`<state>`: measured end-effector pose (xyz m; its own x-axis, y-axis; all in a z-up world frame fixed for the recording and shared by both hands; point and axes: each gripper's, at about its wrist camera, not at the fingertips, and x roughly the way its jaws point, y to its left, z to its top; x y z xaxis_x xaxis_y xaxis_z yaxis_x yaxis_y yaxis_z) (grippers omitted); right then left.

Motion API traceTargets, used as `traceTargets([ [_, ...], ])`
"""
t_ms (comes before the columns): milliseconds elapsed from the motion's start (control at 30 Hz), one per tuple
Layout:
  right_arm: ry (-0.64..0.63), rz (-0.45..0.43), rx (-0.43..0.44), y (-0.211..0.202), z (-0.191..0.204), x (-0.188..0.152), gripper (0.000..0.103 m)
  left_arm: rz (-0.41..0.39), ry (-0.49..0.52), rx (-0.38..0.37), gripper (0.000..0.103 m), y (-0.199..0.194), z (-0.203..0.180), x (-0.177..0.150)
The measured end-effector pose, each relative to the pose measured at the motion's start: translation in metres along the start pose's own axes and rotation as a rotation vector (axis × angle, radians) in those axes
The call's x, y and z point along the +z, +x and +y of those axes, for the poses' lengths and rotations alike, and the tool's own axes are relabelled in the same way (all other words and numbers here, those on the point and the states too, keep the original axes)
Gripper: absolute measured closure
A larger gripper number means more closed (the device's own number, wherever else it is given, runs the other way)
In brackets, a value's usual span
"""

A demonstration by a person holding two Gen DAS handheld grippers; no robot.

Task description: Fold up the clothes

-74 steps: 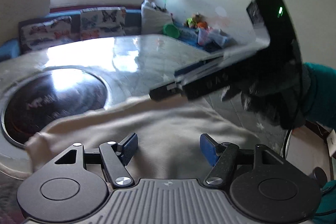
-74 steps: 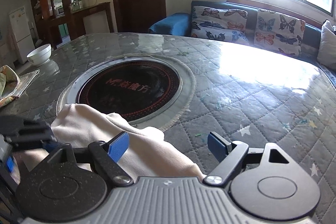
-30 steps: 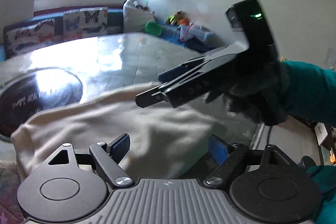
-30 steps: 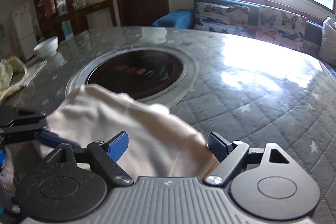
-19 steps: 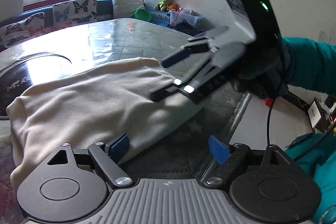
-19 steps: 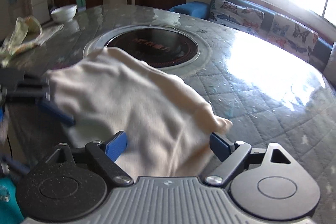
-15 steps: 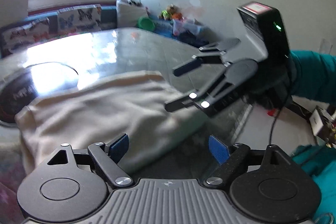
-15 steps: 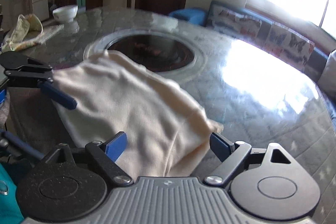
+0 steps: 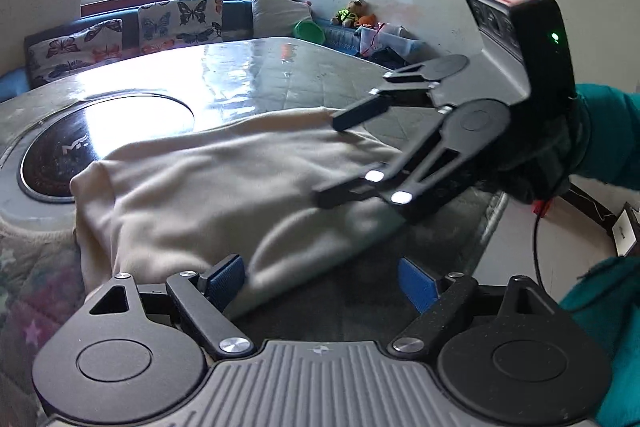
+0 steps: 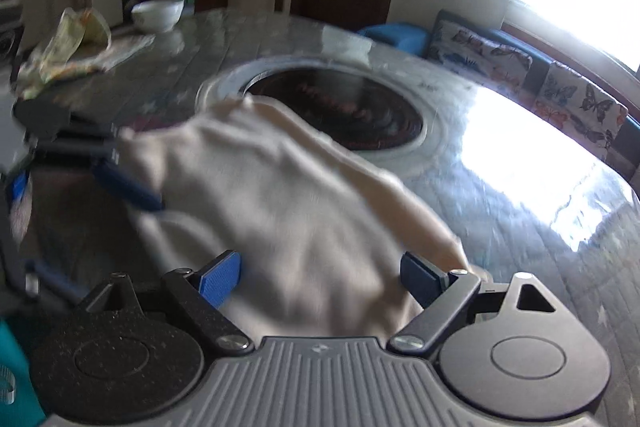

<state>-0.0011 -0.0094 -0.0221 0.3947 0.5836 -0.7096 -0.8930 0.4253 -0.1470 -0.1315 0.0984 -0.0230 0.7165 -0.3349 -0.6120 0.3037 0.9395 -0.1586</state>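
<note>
A: Room first. What's under you?

B: A quilted grey table (image 9: 256, 75) with a glossy cover, a round black cooktop (image 10: 352, 115) sunk in its middle, butterfly cushions (image 9: 180, 23) on the bench below the window. On the far side sit a white bowl (image 10: 158, 14) and a crumpled printed cloth (image 10: 68, 47).

A: And the garment?

B: The cream garment (image 9: 224, 195) lies folded in a thick pad at the table's near edge, its far end touching the cooktop's ring. Two and a half seconds back it was bunched low in front of me; now it is spread flatter and wider.

A: Your claws?

B: My left gripper (image 9: 320, 281) is spread wide, holding nothing, its left blue pad at the cloth's near edge. My right gripper (image 10: 320, 273) is also spread and empty, hovering over the fabric; a second ago, seen from the left wrist, its jaws looked drawn together.

A: Any writing?

B: Pale lettering on the cooktop glass, only "M" legible now; the rest is glare and blur. A red-edged sticker tops the right gripper's housing, unreadable.
</note>
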Motion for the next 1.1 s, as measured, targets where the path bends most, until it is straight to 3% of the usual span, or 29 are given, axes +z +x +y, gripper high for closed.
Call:
traceTargets([
  [200,-0.052,0.04,-0.004,-0.027,0.01,-0.018,0.014,-0.029,-0.019,0.015,0.016,-0.014,-0.001,-0.001],
  [367,-0.023,-0.065,-0.005,-0.024,0.008,0.008,0.016,-0.084,0.016,0.055,0.016,-0.019,-0.001,0.003],
  [533,0.015,-0.126,0.021,-0.003,0.007,0.032,0.022,-0.095,-0.033,0.092,0.017,-0.016,0.019,0.005],
  [700,0.018,-0.09,0.056,0.021,0.013,0.033,0.025,-0.06,-0.083,0.092,0.021,-0.022,0.034,-0.01],
  [867,-0.083,-0.056,0.088,0.011,0.034,0.014,0.025,-0.05,-0.081,0.085,0.02,-0.035,0.035,-0.022],
  [1000,-0.129,-0.042,0.119,-0.006,0.043,0.003,0.025,-0.076,-0.088,0.102,0.02,-0.047,0.038,-0.019],
  [1100,-0.063,-0.057,0.138,-0.017,0.037,0.0,0.025,-0.12,-0.108,0.104,0.019,-0.052,0.038,-0.009],
])
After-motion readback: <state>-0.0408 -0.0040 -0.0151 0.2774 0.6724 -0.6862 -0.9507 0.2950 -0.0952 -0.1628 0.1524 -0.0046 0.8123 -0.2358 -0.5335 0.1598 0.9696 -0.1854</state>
